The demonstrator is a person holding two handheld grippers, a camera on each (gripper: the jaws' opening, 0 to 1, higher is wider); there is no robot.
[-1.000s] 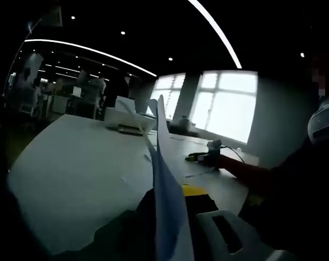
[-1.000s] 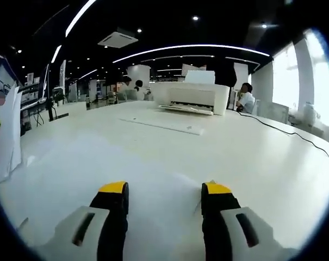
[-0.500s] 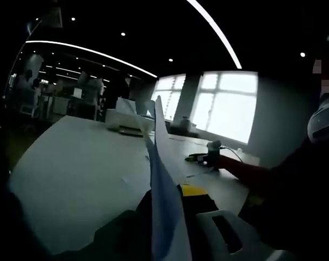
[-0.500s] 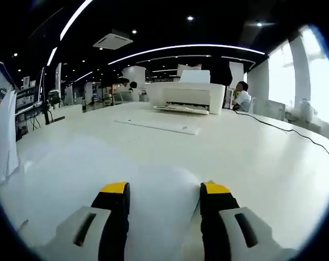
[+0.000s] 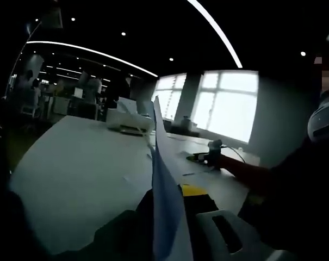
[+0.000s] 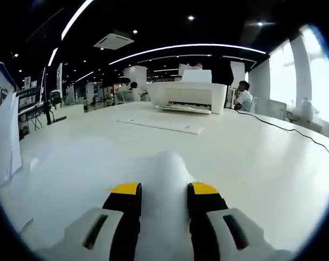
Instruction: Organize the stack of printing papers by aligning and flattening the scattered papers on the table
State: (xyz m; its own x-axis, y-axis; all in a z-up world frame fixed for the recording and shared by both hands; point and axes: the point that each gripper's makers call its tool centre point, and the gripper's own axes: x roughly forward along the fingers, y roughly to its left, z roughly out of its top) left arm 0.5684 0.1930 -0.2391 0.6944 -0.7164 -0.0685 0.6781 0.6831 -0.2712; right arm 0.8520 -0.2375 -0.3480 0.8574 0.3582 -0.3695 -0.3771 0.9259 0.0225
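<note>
Right gripper view: the right gripper (image 6: 163, 191) has its yellow-tipped jaws drawn close on a sheet of paper (image 6: 165, 166) lying on the white table (image 6: 251, 163), and the sheet humps up into a ridge between them, so it looks pinched, though white on white makes the actual contact hard to confirm. Beyond it lie another flat sheet (image 6: 164, 125) and a printer (image 6: 192, 97). At the far left edge of this view a sheaf of papers (image 6: 6, 138) stands upright. In the left gripper view that sheaf (image 5: 163, 185) rises edge-on from the left gripper (image 5: 172, 217), whose jaws are clamped on its lower part. To do this step well, the pinched sheet should probably be lifted gently by its edge without creasing the ridge, carried across to the upright sheaf and slid in with edges matching. The left grip should stay firm and low so the sheaf does not fan out, and the bundle can then be tapped on the table to square it before being laid flat.
</note>
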